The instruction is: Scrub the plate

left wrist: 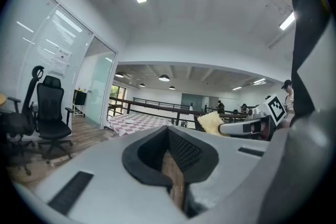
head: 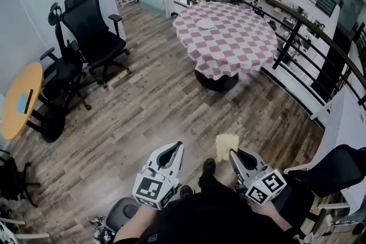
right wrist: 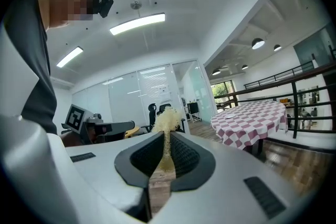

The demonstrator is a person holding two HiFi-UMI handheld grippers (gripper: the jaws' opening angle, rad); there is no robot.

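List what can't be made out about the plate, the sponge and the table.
Plate: too small and distant in all views; clean or dirty unreadable.
Sponge: edge-on in the right gripper view; its lower part is hidden inside the right gripper.
Table: base mostly hidden under its cloth, head view.

Left tool (left wrist: 170, 157) has jaws together, empty; right tool (left wrist: 223, 127) pinches yellow sponge (left wrist: 209, 122).
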